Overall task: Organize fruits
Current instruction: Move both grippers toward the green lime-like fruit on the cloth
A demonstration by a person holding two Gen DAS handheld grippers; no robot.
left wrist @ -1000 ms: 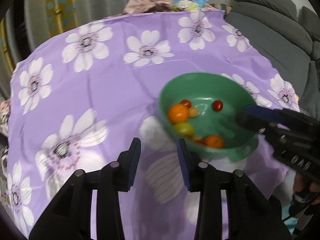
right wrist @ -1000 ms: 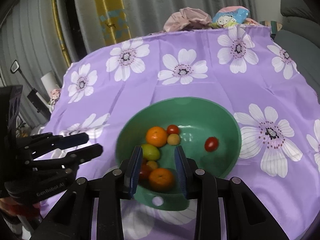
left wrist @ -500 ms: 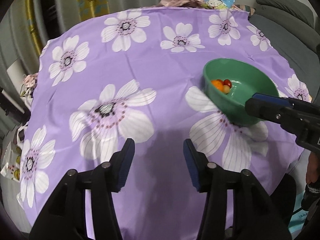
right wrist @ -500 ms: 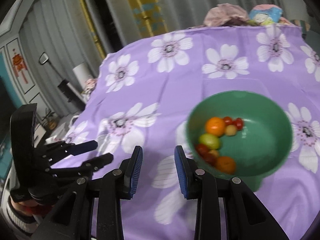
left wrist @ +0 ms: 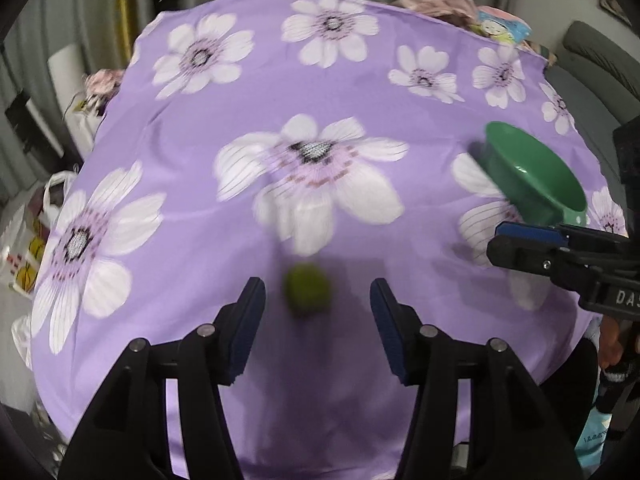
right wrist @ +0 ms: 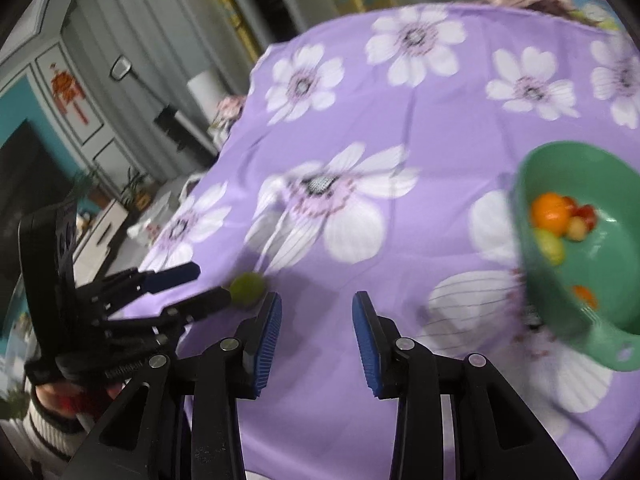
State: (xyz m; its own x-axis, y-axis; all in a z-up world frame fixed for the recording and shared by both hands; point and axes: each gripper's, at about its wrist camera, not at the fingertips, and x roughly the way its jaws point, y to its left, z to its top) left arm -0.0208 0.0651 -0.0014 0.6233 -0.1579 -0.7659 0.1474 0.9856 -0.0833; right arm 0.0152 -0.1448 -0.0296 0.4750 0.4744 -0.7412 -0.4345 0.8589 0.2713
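Tablecloth (left wrist: 208, 240) surface lies bare from 9 to 1 o'clock in the left wrist view, open to passage. One green fruit (left wrist: 307, 293) sits between the spread fingers of the left gripper (left wrist: 318, 312), touching neither. Green bowl (left wrist: 532, 176) stands at 2 o'clock. The right gripper (left wrist: 524, 244) projects in at 3 o'clock, just below the bowl's rim.

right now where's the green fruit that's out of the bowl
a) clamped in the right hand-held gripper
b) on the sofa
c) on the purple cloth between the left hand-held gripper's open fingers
c: the green fruit lies on the cloth between the open left hand-held gripper's fingers, untouched.
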